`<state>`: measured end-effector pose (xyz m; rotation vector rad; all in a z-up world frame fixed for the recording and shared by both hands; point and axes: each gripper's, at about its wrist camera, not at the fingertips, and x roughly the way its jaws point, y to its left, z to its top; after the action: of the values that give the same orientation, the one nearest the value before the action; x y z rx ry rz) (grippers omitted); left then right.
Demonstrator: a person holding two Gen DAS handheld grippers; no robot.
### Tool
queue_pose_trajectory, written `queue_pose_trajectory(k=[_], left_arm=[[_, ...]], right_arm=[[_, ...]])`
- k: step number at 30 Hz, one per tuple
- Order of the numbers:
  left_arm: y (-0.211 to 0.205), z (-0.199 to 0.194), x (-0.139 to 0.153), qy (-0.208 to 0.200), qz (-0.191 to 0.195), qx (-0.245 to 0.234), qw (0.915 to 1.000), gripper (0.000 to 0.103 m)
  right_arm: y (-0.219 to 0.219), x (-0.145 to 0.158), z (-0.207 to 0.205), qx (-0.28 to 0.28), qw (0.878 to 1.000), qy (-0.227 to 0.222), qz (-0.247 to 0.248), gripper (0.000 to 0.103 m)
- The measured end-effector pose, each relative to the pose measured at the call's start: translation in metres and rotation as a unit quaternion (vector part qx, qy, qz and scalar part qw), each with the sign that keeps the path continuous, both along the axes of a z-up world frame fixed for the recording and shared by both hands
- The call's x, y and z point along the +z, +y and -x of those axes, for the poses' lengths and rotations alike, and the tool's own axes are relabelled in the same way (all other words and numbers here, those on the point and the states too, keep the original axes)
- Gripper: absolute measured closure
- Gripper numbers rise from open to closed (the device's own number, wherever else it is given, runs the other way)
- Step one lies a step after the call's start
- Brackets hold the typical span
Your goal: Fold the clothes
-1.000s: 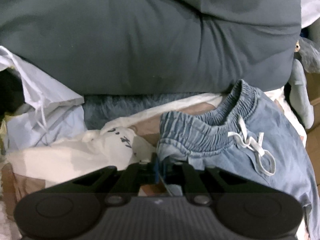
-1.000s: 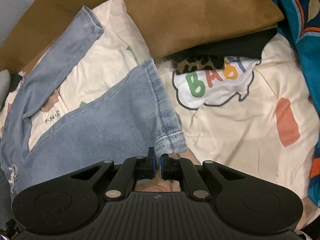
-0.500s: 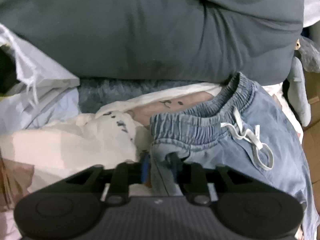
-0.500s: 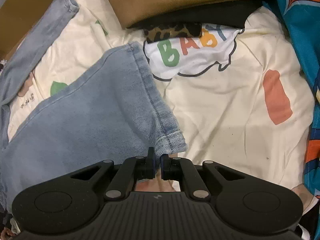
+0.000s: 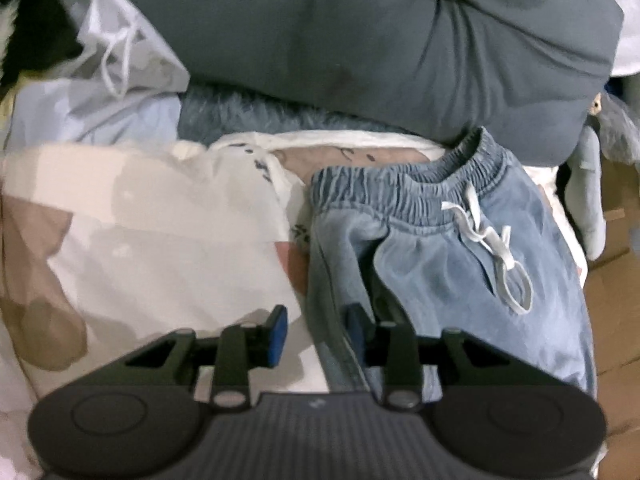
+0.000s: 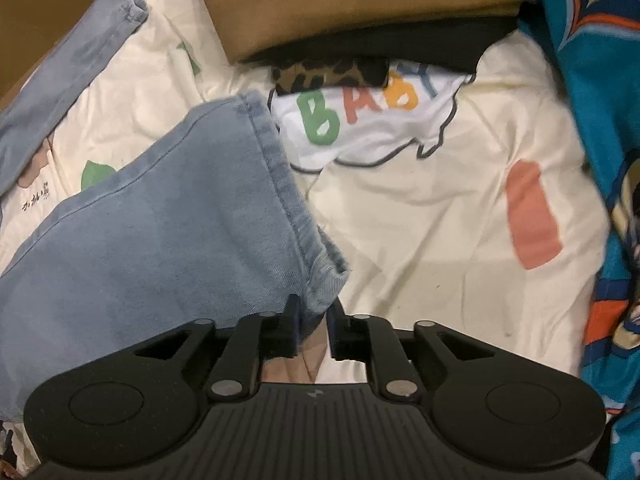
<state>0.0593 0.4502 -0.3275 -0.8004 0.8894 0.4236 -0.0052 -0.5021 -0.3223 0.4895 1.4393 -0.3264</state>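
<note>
So this looks like the letting-go bit of a fold on the denim pants [image 5: 448, 264]. They lie on a cream printed sheet [image 6: 420, 208] on what I take to be a bed, waistband [image 5: 400, 188] up against a big grey pillow [image 5: 360, 40], 1 leg hem [image 6: 288, 200] lying near the "BABY" print [image 6: 360, 116].

The left gripper [image 5: 316, 334] has its jaws opening, a good gap between them, with the side edge of the pants running through but nothing pinched that I can see. The right gripper [image 6: 312, 326] is opening too, only a small gap, and the hem corner sits between the pads, looking loose.

Next move, I'd guess: lift both clear without dragging the denim, then regrab for the next fold, maybe leg over leg, since the other leg [image 6: 72, 60] is splayed toward the sheet's far left corner.
</note>
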Motion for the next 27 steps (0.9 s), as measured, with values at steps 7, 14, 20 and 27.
queue_pose_trajectory(k=[7,14,20,27], left_arm=[[0.018,0.006,0.006,-0.029,0.003,0.025,0.9993,0.069],[0.039,-0.008,-0.007,-0.062,0.018,0.039,0.9971,0.069],[0.044,-0.018,-0.022,-0.059,0.025,0.032,0.9974,0.069],[0.039,-0.033,-0.015,-0.028,0.003,0.016,0.9995,0.069]], right_arm=[[0.008,0.038,-0.023,0.04,0.997,-0.057,0.033,0.083],[0.044,0.069,-0.085,0.092,0.987,-0.127,0.037,0.082],[0.121,0.068,-0.204,0.23,0.958,-0.169,0.024,0.07],[0.279,0.048,-0.349,0.394,0.891,-0.221,-0.039,0.07]])
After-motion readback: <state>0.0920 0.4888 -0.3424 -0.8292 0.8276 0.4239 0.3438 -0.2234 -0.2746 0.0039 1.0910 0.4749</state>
